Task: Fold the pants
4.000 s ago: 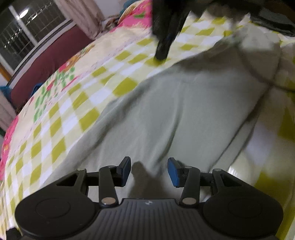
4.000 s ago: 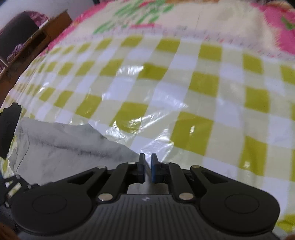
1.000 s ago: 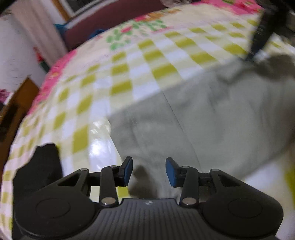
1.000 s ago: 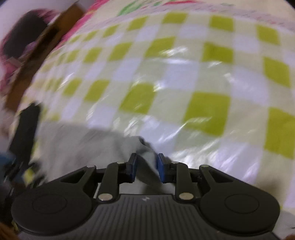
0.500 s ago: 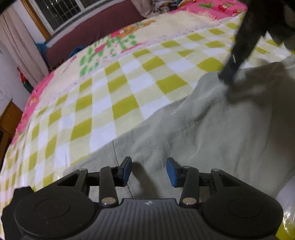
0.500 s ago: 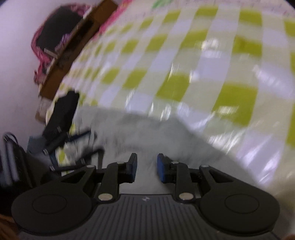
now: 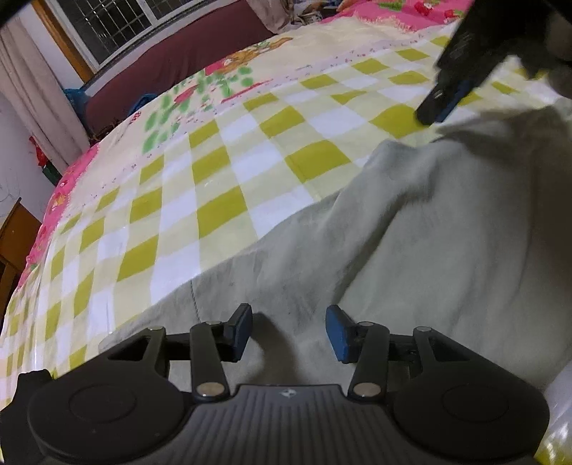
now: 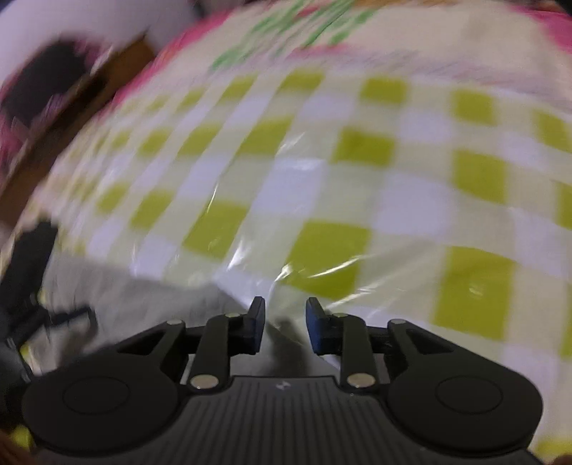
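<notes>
- Centrally, pants (image 7: pixel 411 250): pale grey-green cloth, soft and rumpled, lying on the bedspread (image 7: pixel 221 186). They fill the lower right of the left wrist view, from beneath the left gripper up to the far right edge.
- Surface: one long ridge runs diagonally up through the cloth toward its far edge; a seam line shows near the left edge, just ahead of the left finger. Far edge lifted into a small peak.
- Same pants in the right wrist view (image 8: pixel 143 297): a grey, blurred patch at lower left, reaching in under the right gripper.
- Bedspread: yellow-green and white checks under a shiny clear film, with a pink floral border at its far side.
- Left gripper (image 7: pixel 289 331): low over the pants, pointing along them; jaws wide apart, blue pads facing each other, nothing between them but the cloth lying below.
- Right gripper (image 8: pixel 285 323): jaws parted by a moderate gap, narrower than the left's; nothing held. It sits over the pants' edge where cloth meets bedspread; the view is motion-blurred.
- Right gripper as seen from the left wrist (image 7: pixel 454 86): dark, tilted down from the upper right, its tip just above the bedspread, near the far edge of the pants. Whether it touches the cloth cannot be told.
- Window (image 7: pixel 118 21): barred, at upper left behind the bed.
</notes>
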The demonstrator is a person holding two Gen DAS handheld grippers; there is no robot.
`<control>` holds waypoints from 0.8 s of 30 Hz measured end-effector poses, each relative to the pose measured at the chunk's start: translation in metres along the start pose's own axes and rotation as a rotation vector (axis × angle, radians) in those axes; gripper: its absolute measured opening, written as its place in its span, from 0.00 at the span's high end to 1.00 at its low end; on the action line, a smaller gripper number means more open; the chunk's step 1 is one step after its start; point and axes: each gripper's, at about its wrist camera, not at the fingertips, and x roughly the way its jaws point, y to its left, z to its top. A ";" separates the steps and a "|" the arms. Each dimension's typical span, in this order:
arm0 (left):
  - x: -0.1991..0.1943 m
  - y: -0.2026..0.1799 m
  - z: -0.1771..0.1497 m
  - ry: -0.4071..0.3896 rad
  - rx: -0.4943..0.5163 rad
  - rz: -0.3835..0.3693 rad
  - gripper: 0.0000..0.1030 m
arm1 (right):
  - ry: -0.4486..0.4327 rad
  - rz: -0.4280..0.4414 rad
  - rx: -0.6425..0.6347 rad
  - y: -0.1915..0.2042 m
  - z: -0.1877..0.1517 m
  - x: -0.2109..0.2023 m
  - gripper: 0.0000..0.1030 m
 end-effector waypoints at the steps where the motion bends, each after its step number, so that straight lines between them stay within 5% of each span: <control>1: -0.002 -0.003 0.003 -0.009 0.006 -0.003 0.42 | -0.024 -0.007 0.038 -0.003 -0.010 -0.013 0.74; 7: -0.021 -0.044 0.017 -0.085 0.112 -0.058 0.42 | -0.047 -0.216 0.275 -0.054 -0.090 -0.089 0.73; 15: -0.052 -0.128 0.036 -0.142 0.218 -0.204 0.42 | -0.220 -0.556 0.696 -0.159 -0.175 -0.210 0.71; 19: -0.066 -0.177 0.059 -0.226 0.283 -0.284 0.40 | -0.275 -0.466 0.646 -0.174 -0.170 -0.224 0.71; 24: -0.062 -0.230 0.089 -0.280 0.332 -0.335 0.38 | -0.250 -0.328 0.560 -0.195 -0.141 -0.179 0.73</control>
